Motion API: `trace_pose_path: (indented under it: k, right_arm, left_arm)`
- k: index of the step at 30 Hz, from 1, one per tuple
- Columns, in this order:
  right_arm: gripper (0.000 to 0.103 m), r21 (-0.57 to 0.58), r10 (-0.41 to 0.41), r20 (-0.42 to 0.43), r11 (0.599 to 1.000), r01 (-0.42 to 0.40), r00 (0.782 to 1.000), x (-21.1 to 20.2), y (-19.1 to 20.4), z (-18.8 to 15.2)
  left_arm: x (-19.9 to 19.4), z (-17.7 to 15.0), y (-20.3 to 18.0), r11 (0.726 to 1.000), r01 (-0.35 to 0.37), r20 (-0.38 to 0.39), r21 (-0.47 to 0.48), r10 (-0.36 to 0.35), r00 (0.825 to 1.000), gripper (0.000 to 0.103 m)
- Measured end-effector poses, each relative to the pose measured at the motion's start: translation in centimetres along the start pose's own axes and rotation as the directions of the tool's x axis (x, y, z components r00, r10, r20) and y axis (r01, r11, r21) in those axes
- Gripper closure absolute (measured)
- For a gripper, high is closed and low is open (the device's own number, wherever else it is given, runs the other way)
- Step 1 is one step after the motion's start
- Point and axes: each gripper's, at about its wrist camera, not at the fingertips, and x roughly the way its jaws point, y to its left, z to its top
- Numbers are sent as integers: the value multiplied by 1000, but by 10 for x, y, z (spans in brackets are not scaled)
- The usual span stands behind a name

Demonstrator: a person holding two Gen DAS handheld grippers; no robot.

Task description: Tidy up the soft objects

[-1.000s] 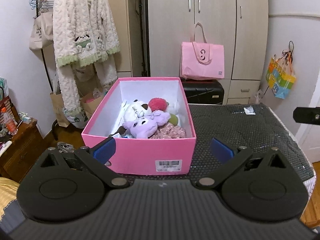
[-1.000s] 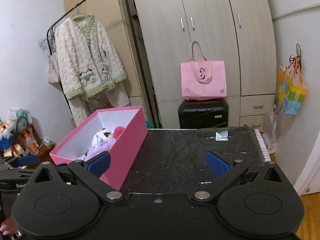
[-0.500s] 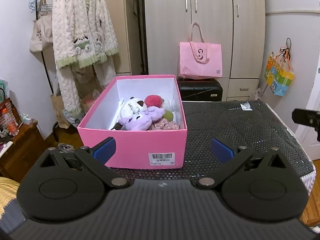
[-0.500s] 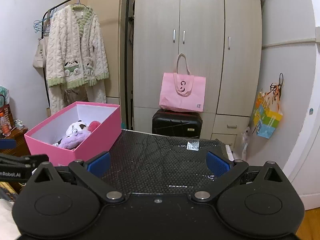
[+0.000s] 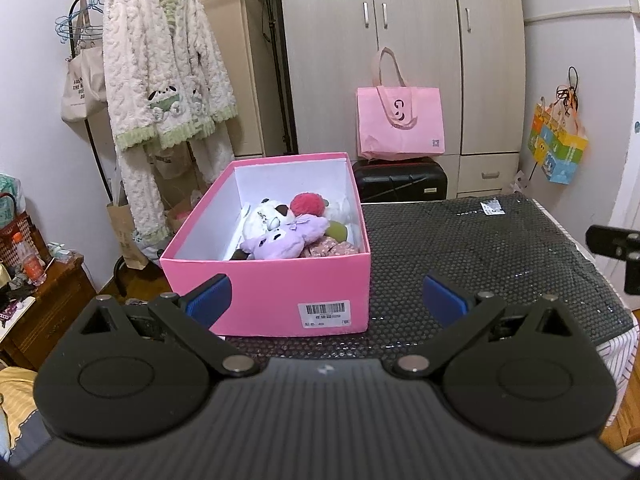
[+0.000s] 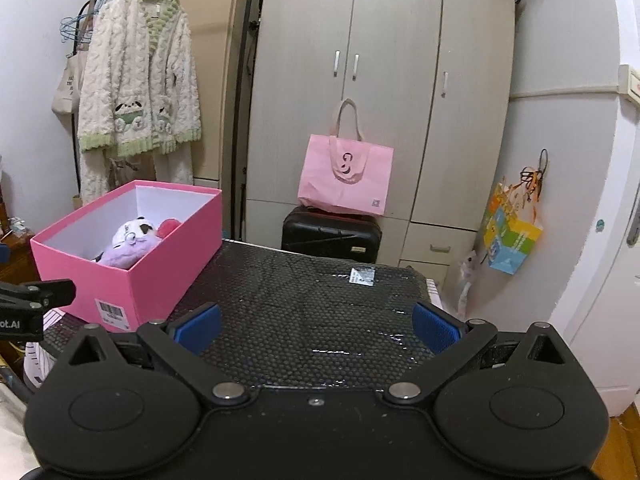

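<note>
Between the left gripper (image 5: pixel 326 294)'s fingers, spread wide and holding nothing, stands the near end wall of the pink box (image 5: pixel 276 300) on the table (image 5: pixel 500 256). Its long axis runs straight away from those fingers. Inside, beyond the wall, lie the soft toys: a purple plush (image 5: pixel 280 238), a white panda plush (image 5: pixel 264 216) and a red pompom (image 5: pixel 306 204). The right gripper (image 6: pixel 316 326), also wide and empty, hangs over bare table with the box ahead and off to its left. Judged so, the left hand is the nearer one.
</note>
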Motion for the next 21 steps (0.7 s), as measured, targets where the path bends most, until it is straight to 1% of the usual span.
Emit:
trace_pose_path:
  k: [3,6,15,18,21]
  right_arm:
    - [0,2,-12,8,1000,12,1000,-1,0,-1]
    - [0,-4,-7,12,1000,7,1000,-2,1,-2]
    - [0,-18,-4,29,1000,5,1000,-4,4,-4]
    - [0,-4,-11,32,1000,11,999,-3,2,-5]
    - [0,34,-23,24,999,23,999,-1,-3,-5]
  left_arm:
    - [1,-2,1,1000,-5,1,-11,5,1000,0]
    - [3,-3,1,1000,7,-4,-15,-7,1000,0]
    - [1,-4,0,1000,3,9,-3,-3,1000,0]
    - [-1,-5,0,1000,-2,15,1,2,1000,0]
    - [-1,-6,1,1000,-7,23,-1,8,1000,0]
